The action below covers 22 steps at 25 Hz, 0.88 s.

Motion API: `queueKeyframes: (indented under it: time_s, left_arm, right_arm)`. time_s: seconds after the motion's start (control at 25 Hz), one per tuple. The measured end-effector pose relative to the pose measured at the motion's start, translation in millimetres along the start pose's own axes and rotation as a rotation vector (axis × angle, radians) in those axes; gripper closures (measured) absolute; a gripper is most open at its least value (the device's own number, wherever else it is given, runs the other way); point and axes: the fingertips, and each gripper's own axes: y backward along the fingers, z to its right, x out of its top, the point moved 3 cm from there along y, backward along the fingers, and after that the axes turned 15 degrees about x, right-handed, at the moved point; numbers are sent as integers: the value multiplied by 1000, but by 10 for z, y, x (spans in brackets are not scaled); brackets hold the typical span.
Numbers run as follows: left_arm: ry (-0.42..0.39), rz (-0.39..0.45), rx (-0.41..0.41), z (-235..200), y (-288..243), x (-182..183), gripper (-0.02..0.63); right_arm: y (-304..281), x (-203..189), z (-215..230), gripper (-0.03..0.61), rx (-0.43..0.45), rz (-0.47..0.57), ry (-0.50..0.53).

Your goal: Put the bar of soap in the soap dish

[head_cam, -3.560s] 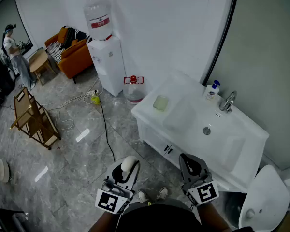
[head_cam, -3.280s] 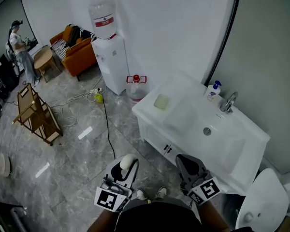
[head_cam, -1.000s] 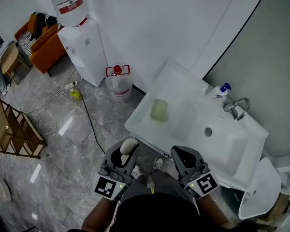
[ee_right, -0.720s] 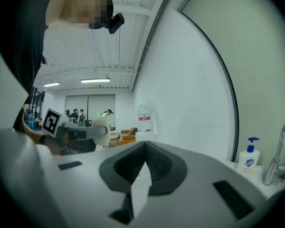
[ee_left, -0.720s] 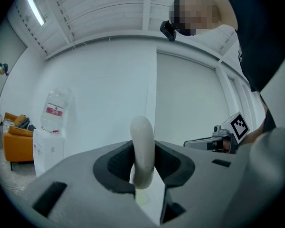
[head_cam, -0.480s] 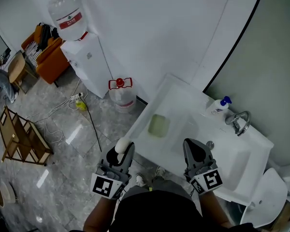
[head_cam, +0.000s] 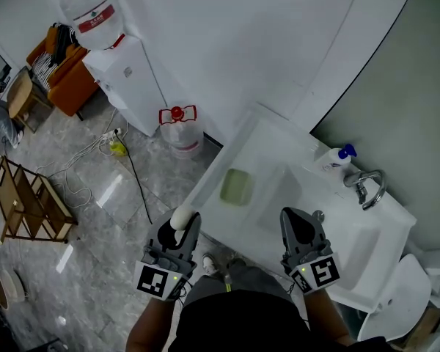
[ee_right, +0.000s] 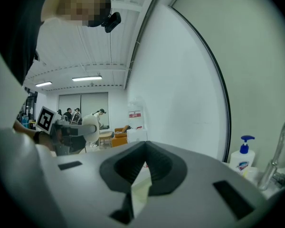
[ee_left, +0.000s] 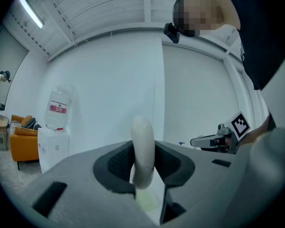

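The white oval bar of soap (head_cam: 182, 215) stands on edge between the jaws of my left gripper (head_cam: 179, 226), which is shut on it just before the near left edge of the white vanity counter (head_cam: 268, 141). In the left gripper view the soap (ee_left: 142, 141) rises between the pads. The pale green soap dish (head_cam: 235, 186) lies on the counter's left part, ahead of the soap and apart from it. My right gripper (head_cam: 299, 229) hovers over the counter's near edge by the basin; its jaws meet with nothing between them (ee_right: 143, 148).
A sink basin (head_cam: 352, 233), faucet (head_cam: 368, 185) and blue-topped pump bottle (head_cam: 337, 158) occupy the counter's right. On the floor to the left are a water jug (head_cam: 177, 130), a water dispenser (head_cam: 125, 72), a cable and a wooden rack (head_cam: 26, 200).
Both grippers have moved forward to the vanity's near edge, the left one still carrying the soap. The soap dish now lies closer ahead of them.
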Motion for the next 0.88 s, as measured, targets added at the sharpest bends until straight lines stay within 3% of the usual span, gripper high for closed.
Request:
queueKeyframes:
  time_s: [0.44, 0.64, 0.88]
  left_arm:
    - [-9, -66, -58, 51, -444, -327, 495]
    - [52, -83, -95, 86, -641, -526, 496]
    - [56, -177, -137, 133, -990, -882, 495]
  right_arm:
    - [55, -164, 217, 566, -18, -25, -14]
    - [155, -244, 247, 566, -39, -33, -39]
    - [176, -262, 371, 566, -54, -27, -39]
